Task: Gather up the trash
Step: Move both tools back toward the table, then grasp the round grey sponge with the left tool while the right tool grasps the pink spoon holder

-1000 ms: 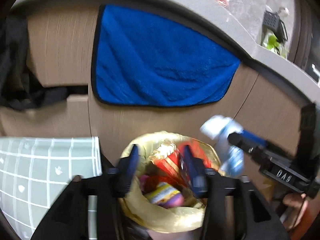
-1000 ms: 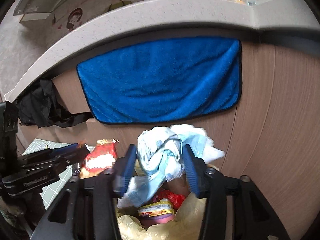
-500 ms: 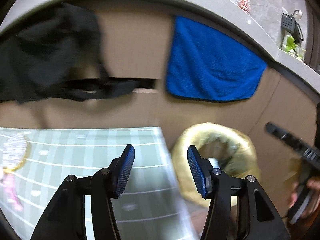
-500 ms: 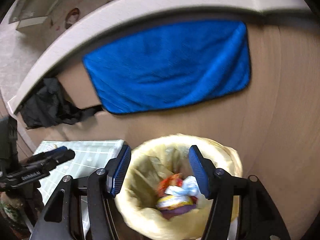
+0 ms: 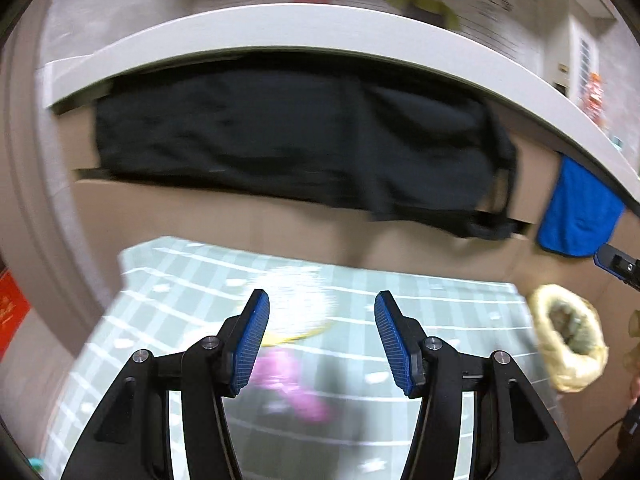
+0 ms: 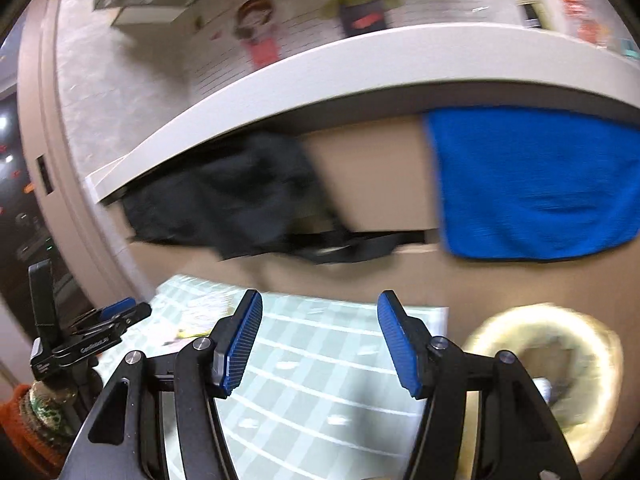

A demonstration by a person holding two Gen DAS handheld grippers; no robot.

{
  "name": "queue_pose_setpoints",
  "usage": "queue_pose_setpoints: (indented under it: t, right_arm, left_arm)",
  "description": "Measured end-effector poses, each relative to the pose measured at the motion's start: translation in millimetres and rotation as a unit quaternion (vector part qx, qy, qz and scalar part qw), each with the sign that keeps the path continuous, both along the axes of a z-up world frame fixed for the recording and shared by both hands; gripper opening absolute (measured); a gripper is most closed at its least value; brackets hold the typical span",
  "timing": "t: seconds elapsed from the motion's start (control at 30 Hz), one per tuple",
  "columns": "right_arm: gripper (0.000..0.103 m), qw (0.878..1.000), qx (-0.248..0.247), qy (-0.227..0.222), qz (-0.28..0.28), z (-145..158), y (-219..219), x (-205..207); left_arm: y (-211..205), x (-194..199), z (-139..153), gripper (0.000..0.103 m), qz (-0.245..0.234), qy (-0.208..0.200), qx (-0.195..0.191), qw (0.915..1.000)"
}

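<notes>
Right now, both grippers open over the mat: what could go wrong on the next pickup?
1. Left gripper frames two blurred pieces, a white one and a pink one; closing may catch only one.
2. Trash bin sits beside the right gripper; a swing could knock it.
</notes>
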State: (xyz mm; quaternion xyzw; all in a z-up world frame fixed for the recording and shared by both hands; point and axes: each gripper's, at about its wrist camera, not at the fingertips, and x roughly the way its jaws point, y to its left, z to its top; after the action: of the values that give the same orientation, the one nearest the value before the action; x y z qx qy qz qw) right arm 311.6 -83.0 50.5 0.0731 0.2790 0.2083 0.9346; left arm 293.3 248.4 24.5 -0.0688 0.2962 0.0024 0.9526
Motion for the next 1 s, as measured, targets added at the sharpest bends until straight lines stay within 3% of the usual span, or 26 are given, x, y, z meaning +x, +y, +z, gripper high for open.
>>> queue_pose_setpoints:
  t: [0.17,0.37,0.67,0.83,1.0]
  right_arm:
    - [0.058,0.998,-0.029,0.013,0.060,-12.3,84.1,8.4]
    - [0.058,0.991,-0.061,0.035,0.111,-42.9,161.0,20.2]
    - [0.057,0.973,-0.110,0.093,0.178,-94.9,219.9,44.7]
    - [0.055,0.964,-0.104,0.146,0.195,-126.5,239.5,57.7]
    - [0.050,0.960,-0.133,0.137,0.206,-141.7,261.5,58.6]
  left_arm:
    - [60.2,-22.0,-14.0,0.056,0.038,0.007,-0.004,0.9993]
    - [97.6,-34.8,-33.9,0.056,0.057,0.023,-0.019,0.9979]
    - [127.9,-36.7,-65.3,0.056,0.057,0.054,-0.048,0.9958]
    - [134.2,-32.7,-72.6,0.056,0.056,0.058,-0.054,0.9953]
    - [142.3,-23.7,-76.3,0.056,0.059,0.063,-0.064,0.9942]
